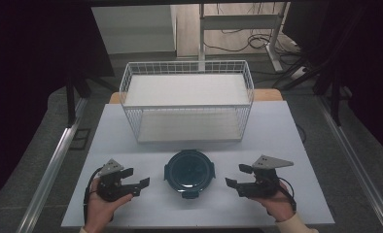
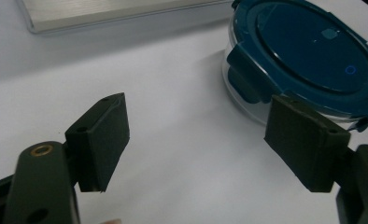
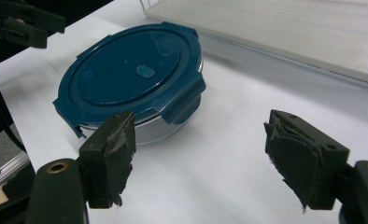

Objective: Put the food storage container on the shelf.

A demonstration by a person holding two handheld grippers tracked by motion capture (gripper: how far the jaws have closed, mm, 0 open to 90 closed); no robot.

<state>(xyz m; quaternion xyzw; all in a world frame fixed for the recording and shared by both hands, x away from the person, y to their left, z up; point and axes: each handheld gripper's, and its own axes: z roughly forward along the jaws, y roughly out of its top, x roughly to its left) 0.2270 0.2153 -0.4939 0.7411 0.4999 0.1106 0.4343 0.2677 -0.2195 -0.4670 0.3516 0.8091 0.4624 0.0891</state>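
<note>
My round clear container with the dark blue clip-on lid (image 1: pixel 189 173) sits on the white table (image 1: pixel 277 136) between my tools: left gripper (image 1: pixel 135 183) at its nine o'clock, right gripper (image 1: pixel 237 178) at three, both spread wide and empty. Squeezing a latch tab (they stick out) could pop it open or skid the container toward the white wire basket (image 1: pixel 187 99) at twelve.

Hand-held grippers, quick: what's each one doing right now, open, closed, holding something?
Left hand-held gripper: open, holding nothing, beside the container.
Right hand-held gripper: open, holding nothing, on the container's other side.
</note>
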